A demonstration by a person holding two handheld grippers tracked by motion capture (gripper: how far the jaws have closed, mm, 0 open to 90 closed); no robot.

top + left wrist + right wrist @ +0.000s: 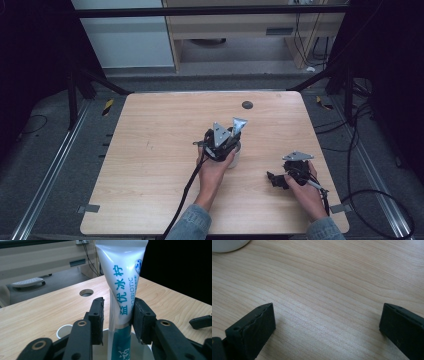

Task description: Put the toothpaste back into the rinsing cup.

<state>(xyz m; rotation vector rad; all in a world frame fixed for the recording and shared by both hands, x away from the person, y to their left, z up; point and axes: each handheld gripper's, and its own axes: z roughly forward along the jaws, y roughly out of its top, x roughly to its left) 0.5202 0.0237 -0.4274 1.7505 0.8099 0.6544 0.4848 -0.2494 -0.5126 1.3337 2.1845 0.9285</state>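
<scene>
Tube [122,285] stands upright in cup [234,156], mid-bench, between left tongs [223,141] jaws; gap on one side, other pad at tube. Right tongs [278,180] low over bench [150,150], jaws wide, bare wood between. Left half of bench free. Hole [247,104] near far edge.

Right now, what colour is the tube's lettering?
Teal-blue lettering on a white tube, darker teal toward its bottom; clearest in the left gripper view.

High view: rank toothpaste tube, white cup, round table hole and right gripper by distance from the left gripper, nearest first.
1. toothpaste tube: between the left gripper jaws, standing in the cup.
2. white cup: directly under that gripper.
3. right gripper: lower right, resting on the table.
4. round table hole: near the far edge. Items 3 and 4 are close to call.
</scene>
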